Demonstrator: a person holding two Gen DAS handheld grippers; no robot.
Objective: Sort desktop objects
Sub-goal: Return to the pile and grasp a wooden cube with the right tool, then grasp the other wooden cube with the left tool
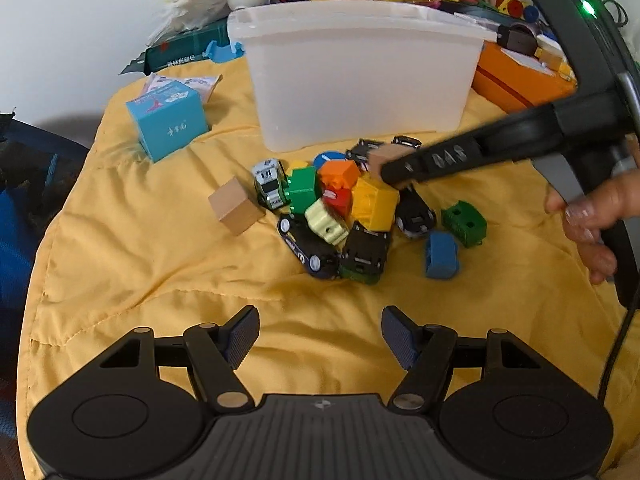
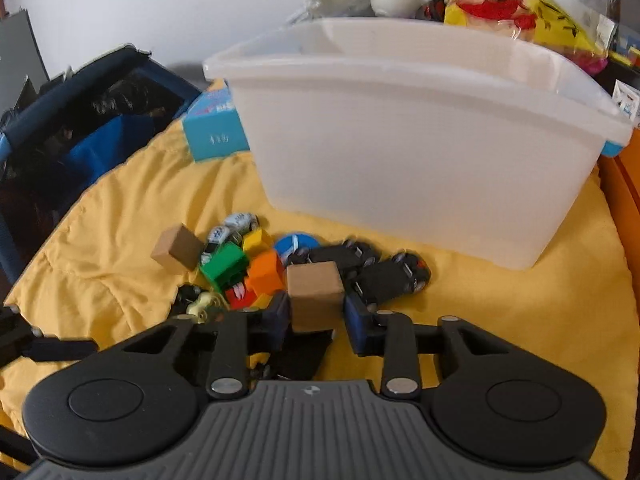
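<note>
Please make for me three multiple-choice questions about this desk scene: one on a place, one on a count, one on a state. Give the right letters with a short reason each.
1. Where is the light blue box?
A) on top of the toy heap
B) on the yellow cloth, left of the white bin in the left wrist view
C) on a shelf

2. How many plain wooden cubes show?
A) one
B) two
C) four

3. The left gripper is:
A) open and empty
B) shut on a green block
C) shut on a toy car

Answers:
1 B: the box stands on the cloth beside the bin's left wall.
2 B: one loose cube lies on the cloth, and a second cube sits between the right gripper's pads.
3 A: its jaws stand apart over bare cloth.
</note>
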